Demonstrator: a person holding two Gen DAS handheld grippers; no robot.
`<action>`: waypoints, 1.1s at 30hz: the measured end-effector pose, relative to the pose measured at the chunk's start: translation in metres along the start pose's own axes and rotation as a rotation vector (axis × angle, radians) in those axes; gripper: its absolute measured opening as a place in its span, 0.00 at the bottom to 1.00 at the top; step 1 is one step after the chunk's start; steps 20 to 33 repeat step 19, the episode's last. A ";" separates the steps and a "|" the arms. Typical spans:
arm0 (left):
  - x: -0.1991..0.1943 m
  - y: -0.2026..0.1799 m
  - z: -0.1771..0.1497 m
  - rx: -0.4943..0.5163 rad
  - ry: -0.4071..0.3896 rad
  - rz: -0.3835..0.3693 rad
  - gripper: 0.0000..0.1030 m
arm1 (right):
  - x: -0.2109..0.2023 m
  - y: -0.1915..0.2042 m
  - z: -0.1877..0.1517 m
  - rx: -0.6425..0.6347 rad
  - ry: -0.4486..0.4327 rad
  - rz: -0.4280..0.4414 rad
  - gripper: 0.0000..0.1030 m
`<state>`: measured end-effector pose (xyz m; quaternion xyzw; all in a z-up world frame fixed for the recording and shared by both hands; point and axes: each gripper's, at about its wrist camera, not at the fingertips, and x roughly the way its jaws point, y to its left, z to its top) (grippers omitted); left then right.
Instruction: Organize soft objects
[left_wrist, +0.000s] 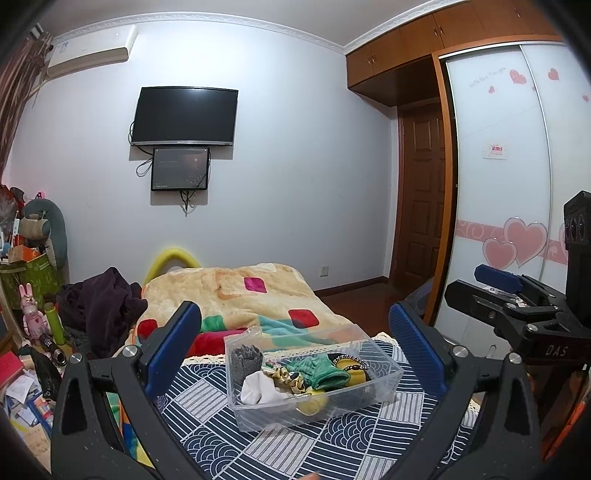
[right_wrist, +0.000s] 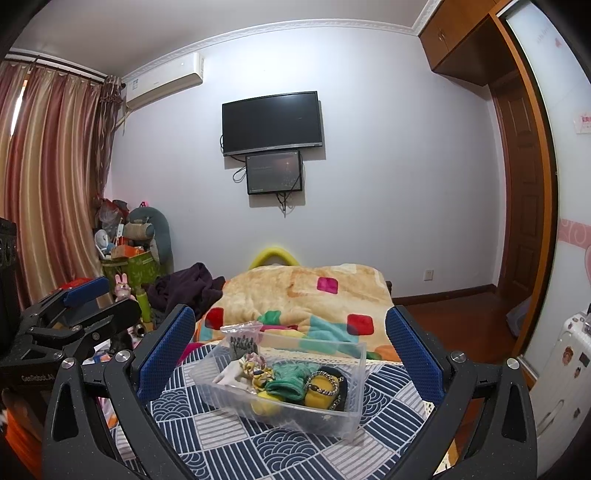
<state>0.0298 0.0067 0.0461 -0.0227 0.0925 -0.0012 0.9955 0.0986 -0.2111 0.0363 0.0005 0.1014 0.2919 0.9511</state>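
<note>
A clear plastic bin (left_wrist: 384, 391) stands on a blue and white patterned cloth (left_wrist: 295, 446) on the bed. It holds soft items: a grey piece (left_wrist: 245, 360), a white piece (left_wrist: 258, 389), a green knit piece (left_wrist: 321, 371) and yellow items (left_wrist: 354, 371). My left gripper (left_wrist: 295, 354) is open and empty, raised in front of the bin. The bin also shows in the right wrist view (right_wrist: 343, 413). My right gripper (right_wrist: 291, 347) is open and empty, likewise in front of it. Each gripper shows at the other's side: the right one (left_wrist: 495, 284), the left one (right_wrist: 92, 295).
A colourful fleece blanket (left_wrist: 251, 295) covers the far bed. Dark clothes (left_wrist: 103, 306) lie at its left. Cluttered boxes and toys (left_wrist: 29, 280) fill the left floor. A wardrobe (left_wrist: 509, 184) and door stand at right, a white suitcase (right_wrist: 561, 373) beside them.
</note>
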 end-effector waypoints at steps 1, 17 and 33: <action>0.000 0.000 0.000 0.001 -0.001 0.000 1.00 | 0.000 0.000 0.000 0.000 0.000 0.000 1.00; 0.004 0.002 -0.002 -0.015 0.017 -0.001 1.00 | 0.001 0.000 -0.001 0.001 0.004 0.004 1.00; 0.005 0.003 -0.002 -0.018 0.021 0.001 1.00 | 0.001 0.000 -0.001 0.000 0.004 0.003 1.00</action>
